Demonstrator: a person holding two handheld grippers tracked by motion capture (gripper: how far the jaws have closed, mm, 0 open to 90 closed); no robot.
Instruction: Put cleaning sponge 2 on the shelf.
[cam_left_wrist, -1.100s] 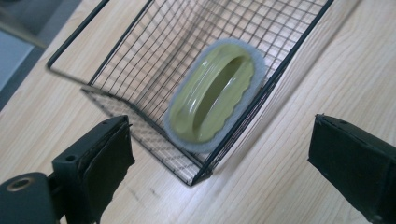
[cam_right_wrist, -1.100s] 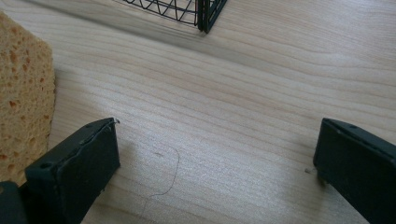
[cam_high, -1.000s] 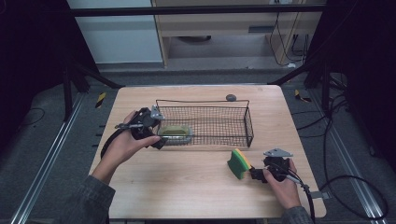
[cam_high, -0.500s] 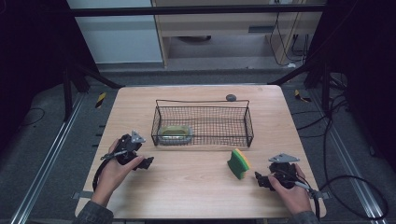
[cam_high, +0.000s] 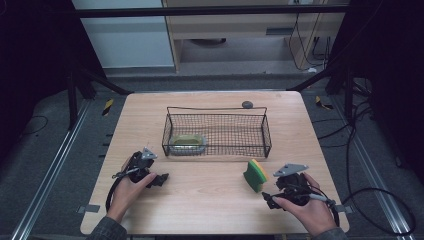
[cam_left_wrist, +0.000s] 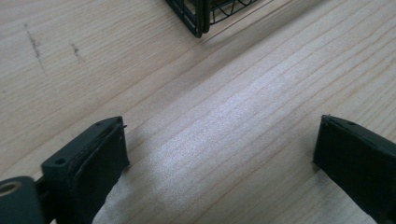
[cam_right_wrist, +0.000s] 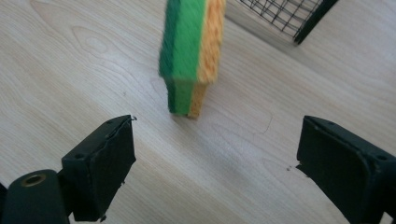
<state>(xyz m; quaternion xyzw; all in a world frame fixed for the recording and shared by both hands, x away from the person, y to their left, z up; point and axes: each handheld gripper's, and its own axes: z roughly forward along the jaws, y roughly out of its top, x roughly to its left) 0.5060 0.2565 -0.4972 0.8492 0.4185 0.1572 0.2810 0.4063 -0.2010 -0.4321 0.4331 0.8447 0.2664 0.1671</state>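
Right hand-held gripper (cam_high: 272, 197) is resting low on the tabletop (cam_high: 210, 200), jaws spread wide w/ nothing btwn them. Just ahead of it a sponge (cam_right_wrist: 191, 56), green one side, yellow the other, is standing on edge, apart from both jaws. Beyond the sponge, a corner of the wire basket (cam_high: 217, 132) is showing.

Left hand-held gripper (cam_high: 159, 179) is also sitting wide open and empty over bare wood; basket corner is lying ahead of it, near but not touching. Inside the basket, at the end nearer this gripper, something pale green (cam_high: 187, 144) is lying.

Risk, as I judge it: the sponge is balancing upright, so a jaw nudging one face before the other closes would prob. tip it flat or push it away.

Hard to tell: what the pale green thing is, and the small dark object (cam_high: 247, 104) past the basket's far rim. Sponge top is cut off in the right gripper view.
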